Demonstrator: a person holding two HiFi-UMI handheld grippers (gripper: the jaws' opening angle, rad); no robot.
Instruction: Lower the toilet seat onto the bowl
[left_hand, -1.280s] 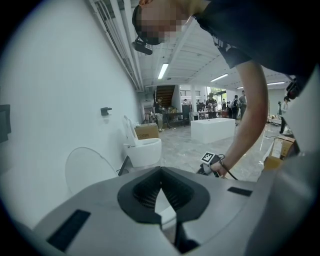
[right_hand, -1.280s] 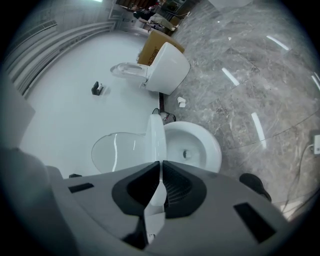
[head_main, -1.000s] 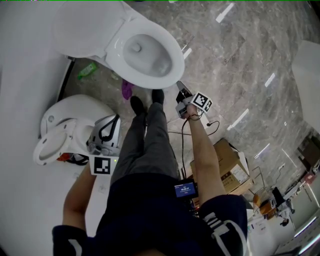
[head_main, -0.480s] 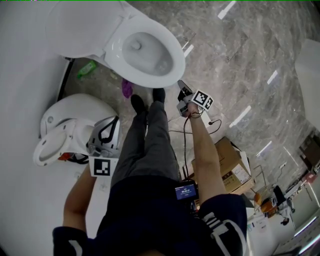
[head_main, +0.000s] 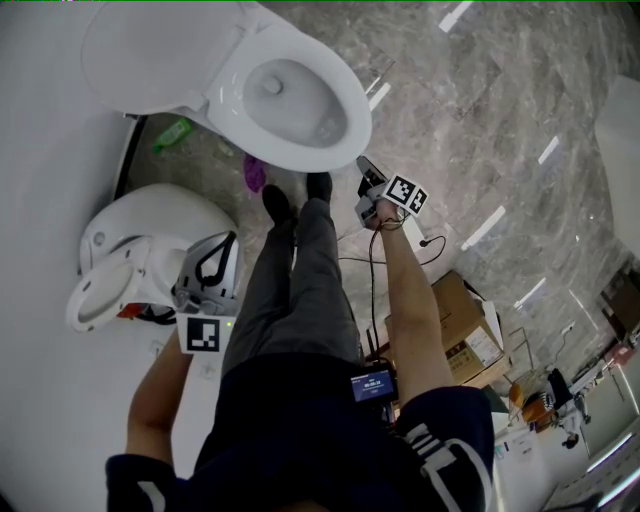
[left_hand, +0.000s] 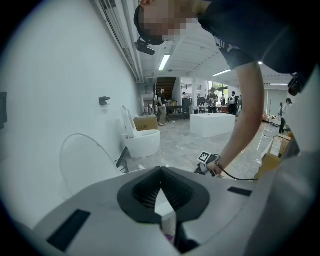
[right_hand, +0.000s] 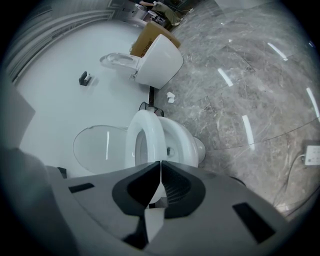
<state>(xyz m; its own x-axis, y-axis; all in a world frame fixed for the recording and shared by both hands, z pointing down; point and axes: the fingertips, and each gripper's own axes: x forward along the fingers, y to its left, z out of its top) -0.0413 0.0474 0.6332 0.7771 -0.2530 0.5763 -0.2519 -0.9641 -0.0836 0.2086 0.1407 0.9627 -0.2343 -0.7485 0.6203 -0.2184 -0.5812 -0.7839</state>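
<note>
Head view: white plastic toilet seat (head_main: 352, 112) looks already flat on white ceramic bowl (head_main: 288, 103), left gripper (left_hand: 161, 172) and right gripper (right_hand: 160, 167) both closed on nothing, clear of it, so lowering looks done, next only check it sits flush

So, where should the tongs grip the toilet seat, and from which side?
Probably the free top arc of the raised toilet seat, reached from the bowl side: the ring stands clear of the lid there. The right tongs, now shut, must open first.
</note>
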